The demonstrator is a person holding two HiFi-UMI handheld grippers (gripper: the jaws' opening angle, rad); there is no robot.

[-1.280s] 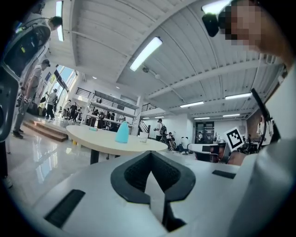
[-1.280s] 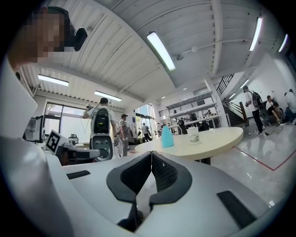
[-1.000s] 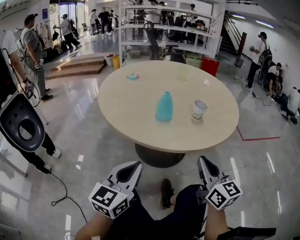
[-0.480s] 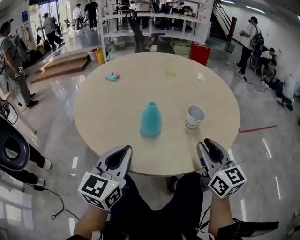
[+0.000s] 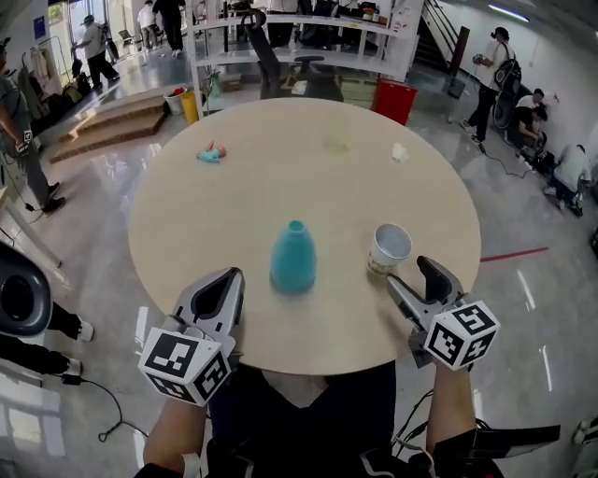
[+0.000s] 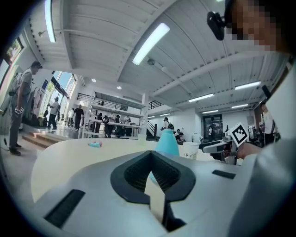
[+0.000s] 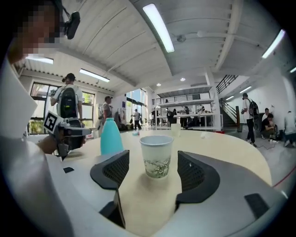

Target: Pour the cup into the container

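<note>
The right gripper (image 5: 412, 274) has just spread its fingers wide; the cup (image 7: 157, 155) stands just ahead, untouched.

Head view looks down; level gripper views share the cup (image 7: 156, 156).

**Open lab hall, workshop-style**

Beyond the fingers (image 5: 232, 291) a round table (image 5: 234, 205) stands on glossy floor (image 5: 103, 233). Farther past them are metal shelving (image 5: 280, 19), stairs (image 7: 225, 84) and people (image 5: 493, 70) carrying gear. Strip lights (image 6: 150, 44) hang above.
</note>
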